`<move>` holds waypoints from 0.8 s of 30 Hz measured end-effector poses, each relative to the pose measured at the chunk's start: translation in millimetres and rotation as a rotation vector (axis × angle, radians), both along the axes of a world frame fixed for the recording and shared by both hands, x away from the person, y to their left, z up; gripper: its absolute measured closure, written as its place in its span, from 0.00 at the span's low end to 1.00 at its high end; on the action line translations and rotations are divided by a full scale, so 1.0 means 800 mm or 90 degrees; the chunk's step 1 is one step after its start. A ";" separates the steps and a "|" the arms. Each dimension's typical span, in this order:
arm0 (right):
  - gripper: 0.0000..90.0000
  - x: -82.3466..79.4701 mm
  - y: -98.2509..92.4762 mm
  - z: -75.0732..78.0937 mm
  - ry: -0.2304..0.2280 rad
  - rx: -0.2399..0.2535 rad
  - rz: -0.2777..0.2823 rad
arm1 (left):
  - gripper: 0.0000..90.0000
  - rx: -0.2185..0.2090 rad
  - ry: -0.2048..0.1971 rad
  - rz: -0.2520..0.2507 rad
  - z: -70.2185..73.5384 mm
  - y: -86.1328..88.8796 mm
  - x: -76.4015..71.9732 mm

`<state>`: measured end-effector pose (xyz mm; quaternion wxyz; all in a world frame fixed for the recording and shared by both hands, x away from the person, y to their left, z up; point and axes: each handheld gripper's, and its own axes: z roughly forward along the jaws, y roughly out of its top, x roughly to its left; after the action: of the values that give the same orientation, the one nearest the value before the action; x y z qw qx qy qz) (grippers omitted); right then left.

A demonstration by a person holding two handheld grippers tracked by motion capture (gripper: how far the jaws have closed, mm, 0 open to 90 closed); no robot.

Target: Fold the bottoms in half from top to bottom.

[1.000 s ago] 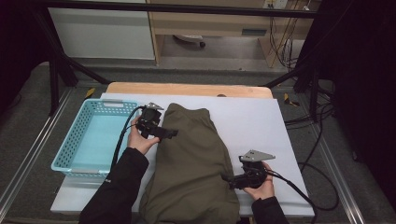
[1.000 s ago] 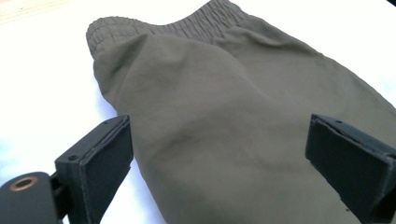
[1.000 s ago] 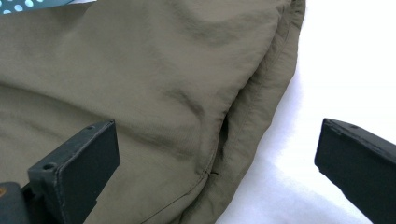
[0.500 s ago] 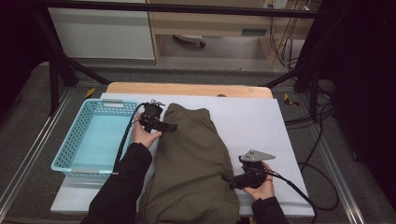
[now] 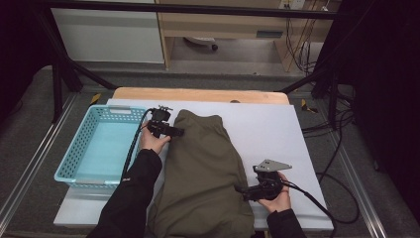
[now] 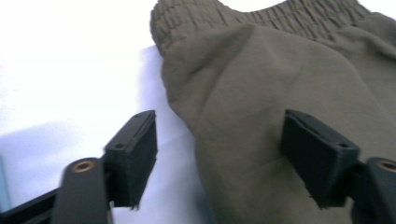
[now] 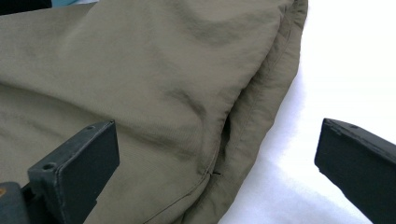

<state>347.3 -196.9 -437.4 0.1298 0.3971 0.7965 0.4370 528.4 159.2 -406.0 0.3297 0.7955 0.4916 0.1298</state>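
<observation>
Item: olive trousers (image 5: pixel 203 173), folded lengthwise, lying from the table's (image 5: pixel 267 129) near edge toward its far edge, waistband farthest. Teal basket (image 5: pixel 99 148) at the left edge.

Left gripper (image 5: pixel 179 132): at the waistband's left corner, jaws parted astride the cloth edge and just been closing, not yet pressing.

Right gripper (image 5: pixel 239 189): at the right hem near the near edge, jaws released, straddling the fabric's fold.

Step, as judged: taking hold for a fold. Next calls for both jaws pinching all layers.

Grey carpet floor (image 5: pixel 34 148) surrounds the white-topped table (image 5: pixel 267 129), wooden shelving (image 5: pixel 223 25) behind
</observation>
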 end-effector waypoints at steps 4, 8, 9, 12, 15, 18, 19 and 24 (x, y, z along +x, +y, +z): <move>0.00 0.000 0.000 -0.001 0.003 -0.002 0.001 | 0.36 0.028 0.009 0.002 -0.004 -0.003 0.008; 0.00 0.000 0.000 0.000 0.002 0.000 0.001 | 0.40 0.028 0.016 0.009 -0.009 -0.004 0.014; 0.00 0.000 0.000 0.000 0.002 0.000 0.001 | 0.40 0.029 0.018 0.009 -0.011 -0.004 0.015; 0.00 0.000 0.000 0.000 0.002 0.000 0.001 | 0.43 0.032 0.026 0.007 -0.016 -0.003 0.018; 0.00 0.000 0.000 0.000 0.003 0.001 0.002 | 0.45 0.026 0.043 0.007 -0.022 -0.001 0.021; 0.00 0.000 -0.001 0.000 0.000 0.001 0.001 | 0.48 0.021 0.048 0.000 -0.026 0.000 0.023; 0.00 0.000 -0.001 0.000 0.000 0.002 0.001 | 0.50 0.017 0.050 -0.001 -0.027 0.001 0.023; 0.00 0.001 -0.001 0.000 0.002 0.001 0.001 | 0.56 0.007 0.056 -0.008 -0.034 0.001 0.025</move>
<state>347.9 -197.5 -437.1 0.1282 0.3973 0.7965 0.4374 548.7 160.2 -433.0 0.3040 0.8052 0.5002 0.0952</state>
